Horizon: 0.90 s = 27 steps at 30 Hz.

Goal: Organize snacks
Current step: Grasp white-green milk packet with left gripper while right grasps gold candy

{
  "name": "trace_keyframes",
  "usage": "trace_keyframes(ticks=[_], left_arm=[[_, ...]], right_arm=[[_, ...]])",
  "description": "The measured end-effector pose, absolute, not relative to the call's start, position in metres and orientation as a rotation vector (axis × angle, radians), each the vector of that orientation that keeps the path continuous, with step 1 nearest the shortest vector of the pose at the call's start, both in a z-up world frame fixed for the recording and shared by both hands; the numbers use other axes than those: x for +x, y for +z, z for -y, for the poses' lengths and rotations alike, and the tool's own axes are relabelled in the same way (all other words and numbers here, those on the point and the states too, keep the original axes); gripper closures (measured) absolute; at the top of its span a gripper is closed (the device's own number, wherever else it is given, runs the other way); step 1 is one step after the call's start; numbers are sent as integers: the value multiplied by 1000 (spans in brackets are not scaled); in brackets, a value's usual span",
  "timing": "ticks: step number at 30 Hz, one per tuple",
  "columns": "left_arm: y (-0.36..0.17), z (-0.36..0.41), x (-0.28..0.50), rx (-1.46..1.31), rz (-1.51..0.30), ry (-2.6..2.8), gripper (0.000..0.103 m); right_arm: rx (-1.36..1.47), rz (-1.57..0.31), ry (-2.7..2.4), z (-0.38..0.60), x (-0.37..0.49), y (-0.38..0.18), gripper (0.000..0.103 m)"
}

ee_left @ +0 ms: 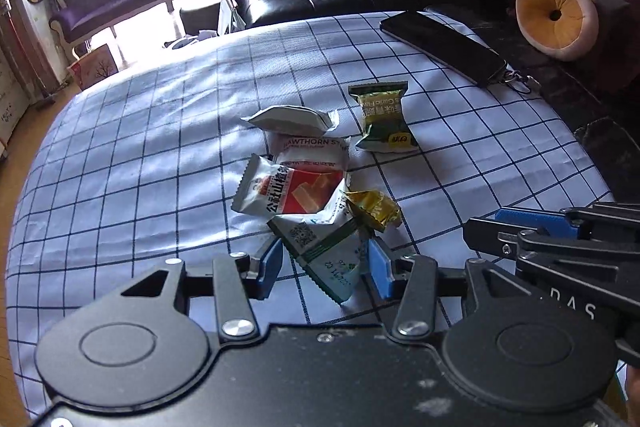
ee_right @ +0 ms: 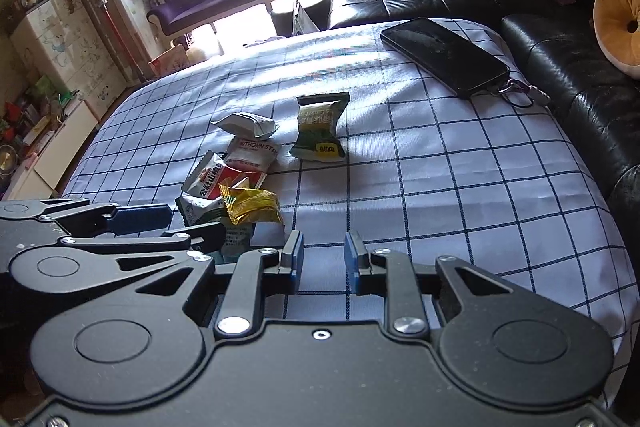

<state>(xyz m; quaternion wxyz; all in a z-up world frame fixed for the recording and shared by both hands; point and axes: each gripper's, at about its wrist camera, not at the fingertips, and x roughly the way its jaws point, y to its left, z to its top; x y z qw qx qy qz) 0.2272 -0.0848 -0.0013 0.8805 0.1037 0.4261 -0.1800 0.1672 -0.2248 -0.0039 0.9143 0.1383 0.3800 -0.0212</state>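
Several snack packets lie in a loose pile on the checked tablecloth (ee_left: 160, 155). My left gripper (ee_left: 326, 267) is open, its blue pads on either side of a white-and-green packet (ee_left: 324, 251) without pressing it. A gold candy wrapper (ee_left: 374, 207), a red-and-white packet (ee_left: 288, 191), a hawthorn packet (ee_left: 310, 151) and a grey-white packet (ee_left: 292, 117) lie just beyond. A green packet (ee_left: 382, 119) stands apart to the right. My right gripper (ee_right: 324, 259) is open a narrow gap over bare cloth, right of the pile (ee_right: 240, 187), with nothing between its pads.
A black phone (ee_right: 444, 55) with a key clip lies at the table's far right corner. A black leather sofa (ee_right: 560, 75) wraps the far and right sides, with a round yellow cushion (ee_left: 556, 15) on it. The two grippers are close together, side by side.
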Motion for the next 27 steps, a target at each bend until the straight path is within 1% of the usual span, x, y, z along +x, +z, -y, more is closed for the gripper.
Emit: trace_keyframes(ticks=[7, 9, 11, 13, 25, 27], left_arm=[[-7, 92, 243, 165, -912, -349, 55], [-7, 91, 245, 149, -920, -353, 58], [-7, 88, 245, 122, -932, -366, 65], [-5, 84, 243, 116, -934, -362, 66], [-1, 22, 221, 164, -893, -225, 66], [-3, 12, 223, 153, -905, -207, 65]], right_arm=[[301, -787, -57, 229, 166, -6, 69], [303, -786, -57, 229, 166, -5, 69], [300, -785, -57, 228, 166, -5, 69], [300, -786, -57, 228, 165, -5, 69], [270, -804, -21, 213, 167, -8, 69], [266, -812, -16, 211, 170, -10, 69]])
